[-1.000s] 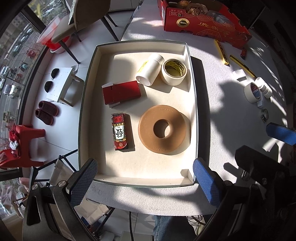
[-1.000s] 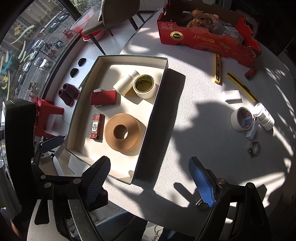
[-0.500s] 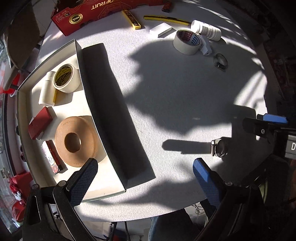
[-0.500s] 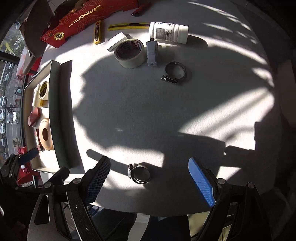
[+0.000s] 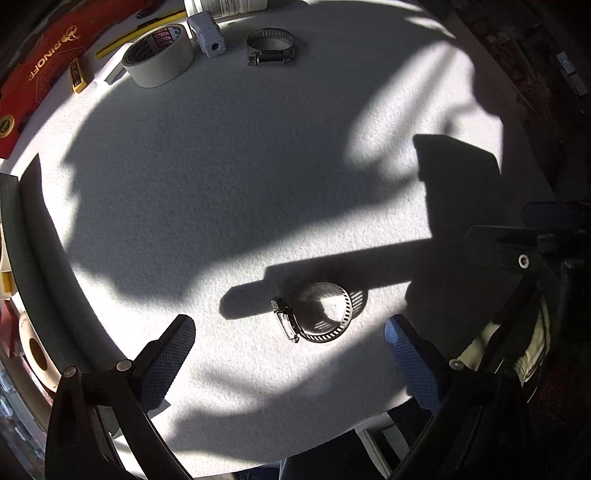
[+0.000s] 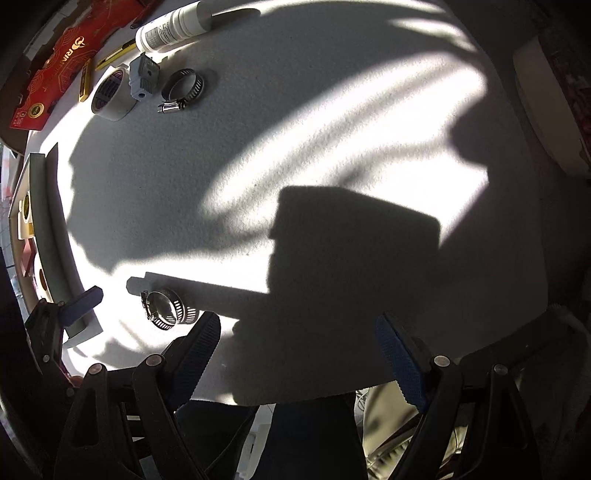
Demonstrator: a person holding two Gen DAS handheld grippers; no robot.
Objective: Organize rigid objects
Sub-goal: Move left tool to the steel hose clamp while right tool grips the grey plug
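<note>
White round table (image 5: pixel 258 177), textured surface, crossed by hard sunlight and heavy shadow. At its left edge stands a shallow tray (image 5: pixel 35 236) with a dark outer wall; a brown tape ring (image 5: pixel 33 350) lies inside it. A red printed box (image 5: pixel 40 70) lies along the far left rim of the table.

Left gripper (image 5: pixel 290 350): jaws spread wide, holding nothing, low over the near part of the table. A steel hose clamp (image 5: pixel 317 314) lies flat on the table between and just ahead of its two fingers, touching neither; its screw housing points left.

Right gripper (image 6: pixel 297 350): jaws likewise spread wide and empty, over shaded table. The same clamp (image 6: pixel 164 308) lies just beside its left finger (image 6: pixel 195 347), outside the gap.

Far group, close together: a white bottle (image 6: pixel 171 27) on its side, a pale tape roll (image 5: pixel 159 55), a grey plug block (image 5: pixel 207 33), a second hose clamp (image 5: pixel 271 46). A yellow bar (image 5: pixel 77 75) lies by the red box.
</note>
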